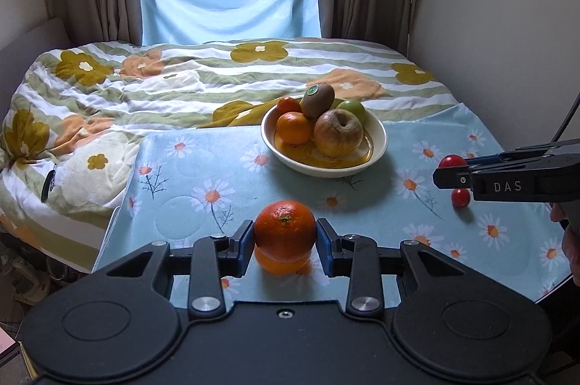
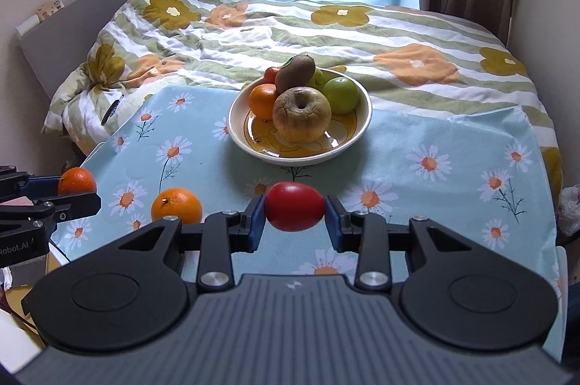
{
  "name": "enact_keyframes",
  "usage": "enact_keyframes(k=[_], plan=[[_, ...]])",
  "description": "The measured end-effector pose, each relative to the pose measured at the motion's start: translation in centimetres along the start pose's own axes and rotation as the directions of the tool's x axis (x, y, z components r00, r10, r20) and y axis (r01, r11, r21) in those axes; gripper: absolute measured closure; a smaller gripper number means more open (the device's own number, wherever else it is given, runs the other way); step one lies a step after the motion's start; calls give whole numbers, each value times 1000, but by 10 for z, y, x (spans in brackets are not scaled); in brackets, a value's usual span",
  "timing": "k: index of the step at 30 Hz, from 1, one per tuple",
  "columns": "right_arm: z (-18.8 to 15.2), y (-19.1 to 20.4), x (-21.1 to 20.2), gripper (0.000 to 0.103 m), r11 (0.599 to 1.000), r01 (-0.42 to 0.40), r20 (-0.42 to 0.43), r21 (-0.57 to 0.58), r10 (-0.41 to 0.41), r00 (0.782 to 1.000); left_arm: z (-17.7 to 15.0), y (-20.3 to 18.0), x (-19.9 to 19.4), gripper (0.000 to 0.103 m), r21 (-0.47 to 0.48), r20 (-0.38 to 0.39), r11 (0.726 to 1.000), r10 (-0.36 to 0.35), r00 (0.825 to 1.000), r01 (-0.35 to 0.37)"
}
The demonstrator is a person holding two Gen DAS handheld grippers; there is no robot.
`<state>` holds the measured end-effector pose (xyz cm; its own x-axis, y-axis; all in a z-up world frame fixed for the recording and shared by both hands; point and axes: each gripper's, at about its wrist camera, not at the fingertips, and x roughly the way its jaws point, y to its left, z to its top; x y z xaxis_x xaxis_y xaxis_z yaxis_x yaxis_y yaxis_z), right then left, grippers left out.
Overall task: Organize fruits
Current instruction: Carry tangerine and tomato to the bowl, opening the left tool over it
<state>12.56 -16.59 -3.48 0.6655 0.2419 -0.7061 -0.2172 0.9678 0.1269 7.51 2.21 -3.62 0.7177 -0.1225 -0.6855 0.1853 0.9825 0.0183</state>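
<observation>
Left gripper [image 1: 284,241] clamped on an orange [image 1: 284,229], pads touching both flanks at its widest line; fruit raised clear of the table, since a second orange [image 1: 281,263] shows directly beneath it in the left wrist view and sits separately on the cloth in the right wrist view [image 2: 176,205]. Right gripper [image 2: 294,216] pinching a cherry tomato [image 2: 294,211] across its long axis, also held above the tablecloth [image 2: 417,138]. Another cherry tomato [image 1: 460,197] loose on the cloth near the right gripper. Bowl [image 1: 377,127] at the far middle of the table, already holding an apple [image 1: 338,132], kiwi [image 1: 318,99], green fruit and small oranges. Probable intent: carry both held fruits to the bowl together. Free space in the bowl only at the front; pile could roll.
</observation>
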Motion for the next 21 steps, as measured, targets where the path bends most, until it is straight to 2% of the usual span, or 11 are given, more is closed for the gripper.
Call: enact_keyframes(k=[10, 21], plan=[[19, -49, -28, 53, 1000, 6, 20, -13, -6, 1000, 37, -42, 10, 63, 30, 43, 999, -15, 999, 14], [53, -73, -7, 53, 999, 33, 30, -12, -33, 999, 78, -48, 67, 63, 54, 14, 998, -35, 999, 34]])
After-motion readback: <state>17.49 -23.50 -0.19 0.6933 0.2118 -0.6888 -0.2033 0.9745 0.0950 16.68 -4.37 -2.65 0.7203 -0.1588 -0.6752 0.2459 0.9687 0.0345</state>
